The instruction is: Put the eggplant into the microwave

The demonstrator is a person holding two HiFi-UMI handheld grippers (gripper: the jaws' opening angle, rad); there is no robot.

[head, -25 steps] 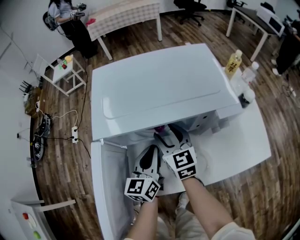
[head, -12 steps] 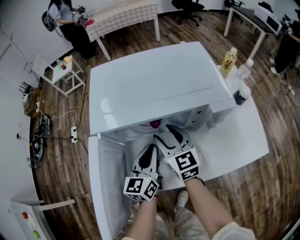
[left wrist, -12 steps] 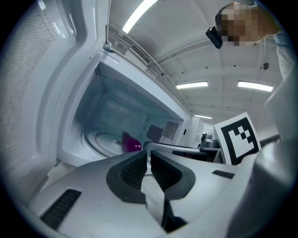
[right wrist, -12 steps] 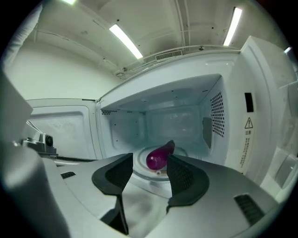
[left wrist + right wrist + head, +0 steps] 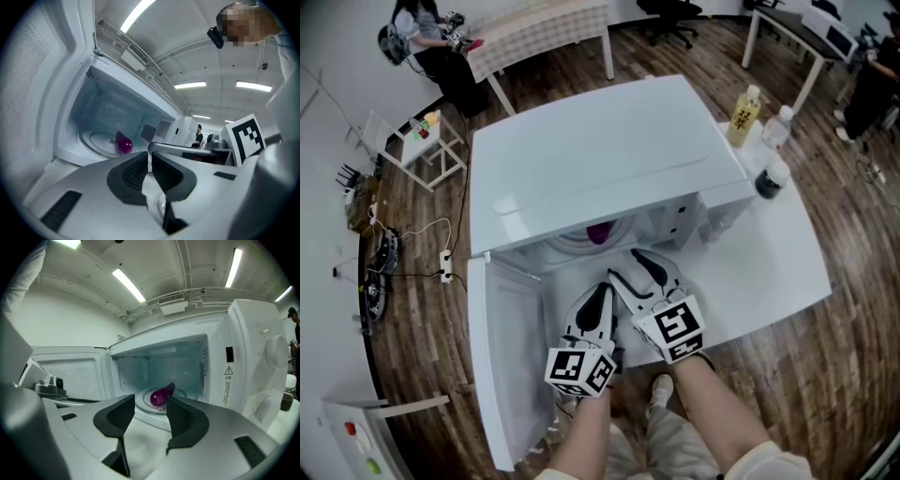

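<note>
- left gripper (image 5: 150, 161) — jaws pressed together, empty; right gripper (image 5: 151, 409) beside it, jaws spread, closing on nothing;
- microwave (image 5: 600, 159) on the desk (image 5: 769, 272), door (image 5: 502, 356) swung open;
- eggplant (image 5: 161, 396) inside on the turntable (image 5: 96, 140) — apart from both grippers.

Microwave (image 5: 591, 159): smooth glossy white casing, metal or plastic, can't tell. Eggplant (image 5: 159, 397): shiny purple skin. Turntable (image 5: 96, 140): looks like clear glass. Floor (image 5: 422, 281), left of frame: wood planks, satin sheen. Table (image 5: 769, 272): smooth matt white top. Bottle (image 5: 745, 114), upper right: clear plastic.
</note>
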